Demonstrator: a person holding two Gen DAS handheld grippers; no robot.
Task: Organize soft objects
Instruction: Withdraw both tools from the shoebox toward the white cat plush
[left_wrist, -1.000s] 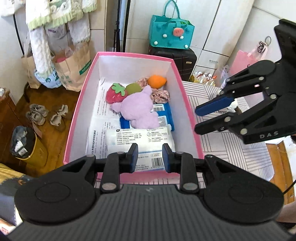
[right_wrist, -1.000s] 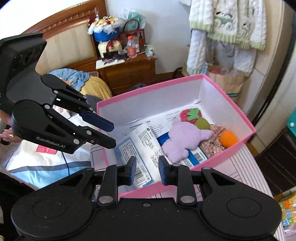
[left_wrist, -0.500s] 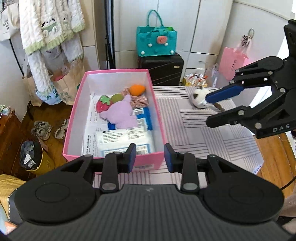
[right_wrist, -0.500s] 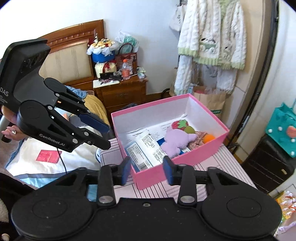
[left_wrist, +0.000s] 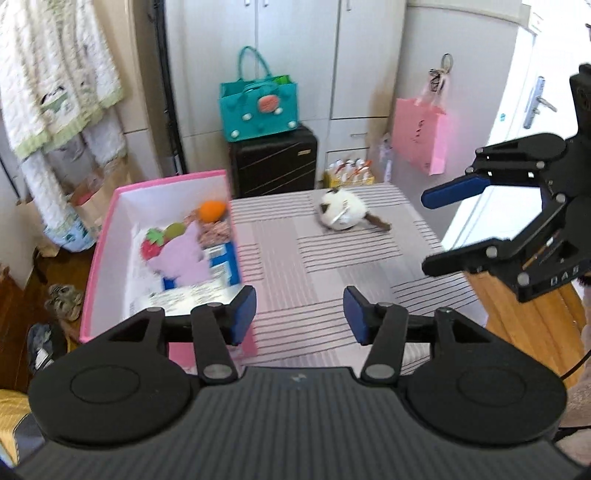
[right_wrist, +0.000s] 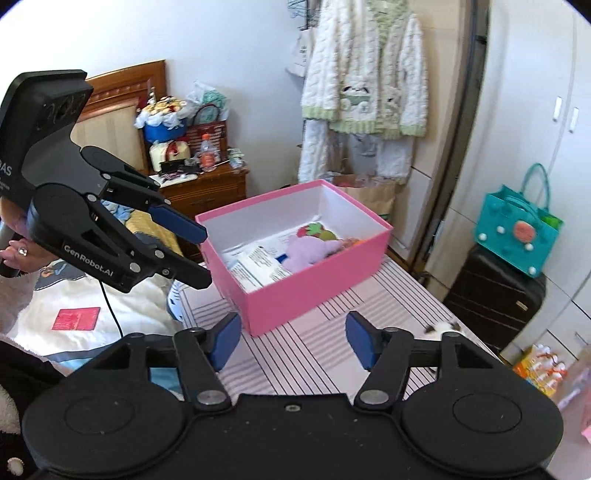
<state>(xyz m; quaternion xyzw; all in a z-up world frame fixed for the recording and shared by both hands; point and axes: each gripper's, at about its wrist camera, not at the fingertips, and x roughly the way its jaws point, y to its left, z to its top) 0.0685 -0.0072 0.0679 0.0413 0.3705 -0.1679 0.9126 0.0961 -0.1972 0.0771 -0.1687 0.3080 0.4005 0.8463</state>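
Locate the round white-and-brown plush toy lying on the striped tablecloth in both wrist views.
Left wrist: round white-and-brown plush toy sits upper centre, on the striped tablecloth, right of the pink cardboard box.
Right wrist: only a sliver shows at lower right, behind the gripper's right finger.
Shared landmark: the pink cardboard box.

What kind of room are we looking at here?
Most likely a home bedroom: a wooden headboard with a cluttered nightstand, tall white wardrobes, and a fleecy robe hanging up.
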